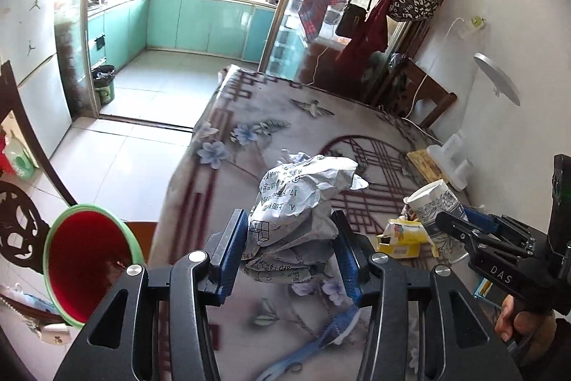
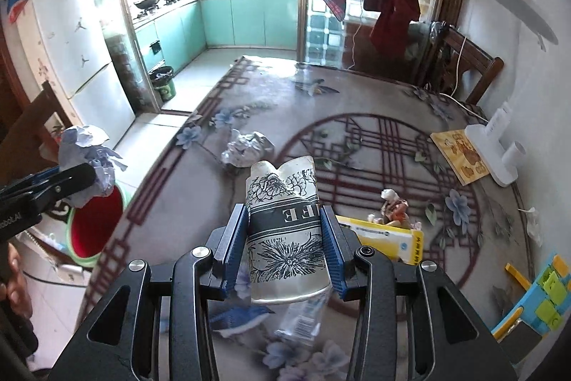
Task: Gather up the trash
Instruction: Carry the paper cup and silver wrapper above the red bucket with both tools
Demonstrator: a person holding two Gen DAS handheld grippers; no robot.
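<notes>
Both grippers loaded above the floral-patterned tablecloth (image 2: 249,88).
From left: a red bin with a green rim (image 1: 85,259) stood beside the table; the left gripper (image 1: 291,252) pinched a crumpled ball of printed paper (image 1: 296,202); the right gripper (image 2: 285,249) clamped a dented flower-printed paper cup (image 2: 285,231).

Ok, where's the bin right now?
The red bin sits on the floor off the table's left edge, lower left in both views, just beside the paper wad in the left gripper.
</notes>
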